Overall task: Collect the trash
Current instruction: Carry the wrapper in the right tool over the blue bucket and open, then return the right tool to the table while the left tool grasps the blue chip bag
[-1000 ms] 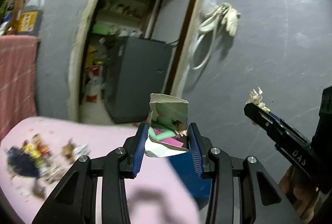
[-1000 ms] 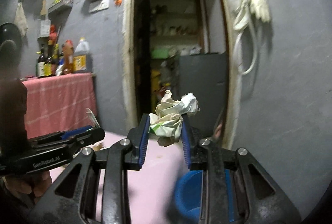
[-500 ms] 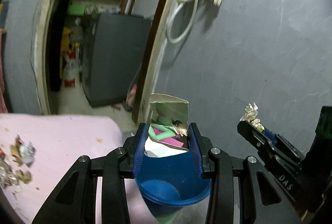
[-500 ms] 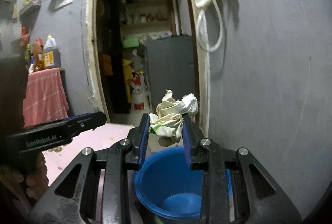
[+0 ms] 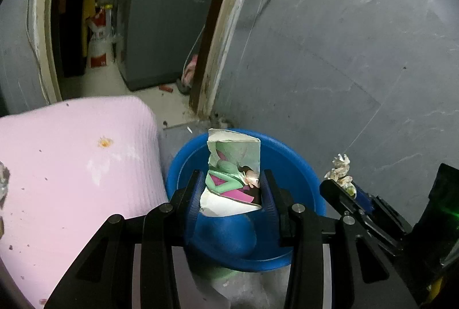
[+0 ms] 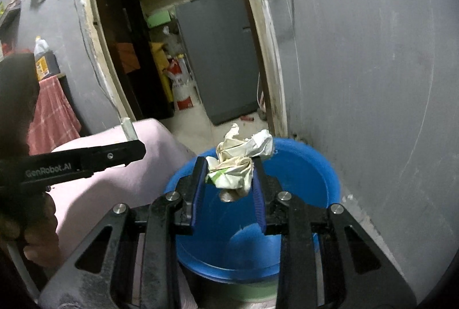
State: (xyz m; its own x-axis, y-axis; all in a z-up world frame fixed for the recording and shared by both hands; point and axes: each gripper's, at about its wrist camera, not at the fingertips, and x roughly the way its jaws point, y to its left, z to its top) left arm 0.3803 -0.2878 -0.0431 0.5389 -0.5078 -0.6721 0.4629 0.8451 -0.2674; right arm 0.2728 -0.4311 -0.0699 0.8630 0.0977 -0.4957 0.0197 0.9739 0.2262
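My left gripper (image 5: pixel 232 185) is shut on a torn printed card piece (image 5: pixel 233 165), green, pink and white, held over the blue bucket (image 5: pixel 298 165). My right gripper (image 6: pixel 229 174) is shut on a crumpled paper wad (image 6: pixel 243 154) and holds it above the same blue bucket (image 6: pixel 309 165). The right gripper also shows at the right of the left wrist view (image 5: pixel 340 183), with the wad (image 5: pixel 340 165) at its tip. The left gripper shows at the left of the right wrist view (image 6: pixel 134 148), with a strip of the card (image 6: pixel 127 128) sticking up.
A pink-covered table (image 5: pixel 71 165) lies left of the bucket, with a scrap (image 5: pixel 3 177) at its left edge. A grey wall (image 5: pixel 344 65) stands right behind the bucket. An open doorway shows a grey cabinet (image 5: pixel 166 22) and a white sack (image 5: pixel 97 48).
Both grippers have moved right and tipped down with their trash, from over the pink table to above the blue bucket, which now fills the lower middle of both views.
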